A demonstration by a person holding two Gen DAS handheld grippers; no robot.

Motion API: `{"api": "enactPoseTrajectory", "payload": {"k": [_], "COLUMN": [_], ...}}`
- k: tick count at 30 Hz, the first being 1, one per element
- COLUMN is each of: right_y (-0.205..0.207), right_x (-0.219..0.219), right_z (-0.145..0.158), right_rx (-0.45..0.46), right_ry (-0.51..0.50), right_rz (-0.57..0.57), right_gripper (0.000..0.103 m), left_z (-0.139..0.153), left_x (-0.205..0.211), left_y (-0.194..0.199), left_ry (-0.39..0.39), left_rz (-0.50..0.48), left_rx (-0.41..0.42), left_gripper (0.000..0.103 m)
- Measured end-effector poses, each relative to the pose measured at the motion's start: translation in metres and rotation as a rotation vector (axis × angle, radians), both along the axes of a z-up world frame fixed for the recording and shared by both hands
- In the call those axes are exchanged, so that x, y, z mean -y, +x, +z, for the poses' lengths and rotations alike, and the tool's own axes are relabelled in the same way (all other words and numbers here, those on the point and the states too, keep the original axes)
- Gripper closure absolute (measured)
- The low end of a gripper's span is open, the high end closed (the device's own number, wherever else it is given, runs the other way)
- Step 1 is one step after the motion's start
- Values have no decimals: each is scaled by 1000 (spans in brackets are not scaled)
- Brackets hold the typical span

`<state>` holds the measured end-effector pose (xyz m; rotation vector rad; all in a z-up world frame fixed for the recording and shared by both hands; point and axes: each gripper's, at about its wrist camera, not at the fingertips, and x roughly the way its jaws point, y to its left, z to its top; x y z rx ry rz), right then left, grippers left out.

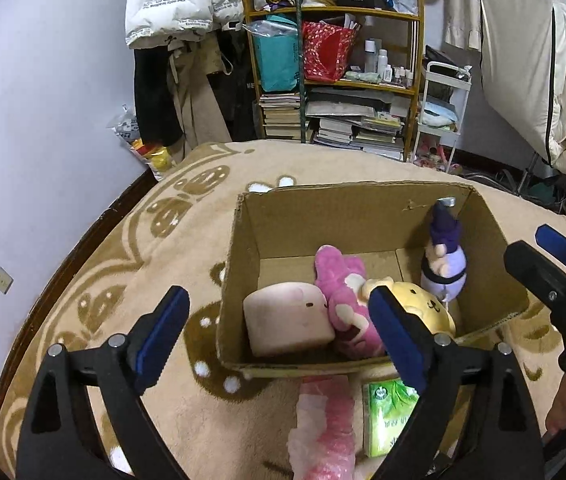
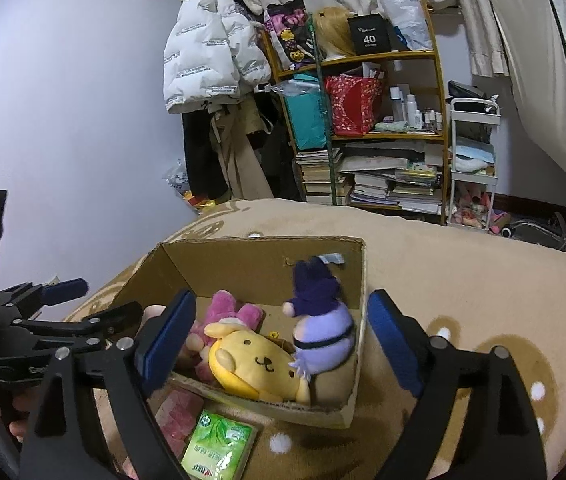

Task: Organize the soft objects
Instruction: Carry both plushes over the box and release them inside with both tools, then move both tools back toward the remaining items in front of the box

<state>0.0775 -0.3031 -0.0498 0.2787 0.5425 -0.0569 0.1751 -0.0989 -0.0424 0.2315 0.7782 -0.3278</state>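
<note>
A bed covered with a tan blanket (image 1: 203, 412) patterned in brown shapes and white dots carries everything. An open cardboard box (image 1: 243, 264) sits directly on the blanket. Just in front of the box's near wall, a pink bubble-wrapped packet (image 1: 323, 428) lies on the blanket, and a green tissue pack (image 2: 219, 448) lies just beside that packet, also close to the box's near wall. The rest of the blanket around the box is bare.

A shelf (image 1: 335, 80) holds books (image 1: 283, 116), bottles (image 2: 411, 110), a red bag (image 1: 329, 52). Beside it hang a white jacket (image 2: 207, 64) and a trolley (image 2: 473, 160).
</note>
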Motion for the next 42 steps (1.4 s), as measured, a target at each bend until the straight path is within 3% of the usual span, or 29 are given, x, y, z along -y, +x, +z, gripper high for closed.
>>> {"api": "enactPoseTrajectory", "payload": {"k": [13, 26, 42], "right_y": [-43, -81, -90], "right_x": [-15, -39, -53], "right_z": [13, 6, -19], "right_rx": [-72, -173, -327], "right_ry": [17, 35, 56], "right_rz": [-26, -7, -15], "right_gripper": [1, 1, 1], "left_z": [12, 10, -6], "left_x": [-23, -41, -53], "left_y": [-43, -80, -91], "left_ry": [50, 66, 7], "left_rz": [23, 42, 54], "left_rx": [-64, -146, -267], "left_gripper": [8, 8, 8]}}
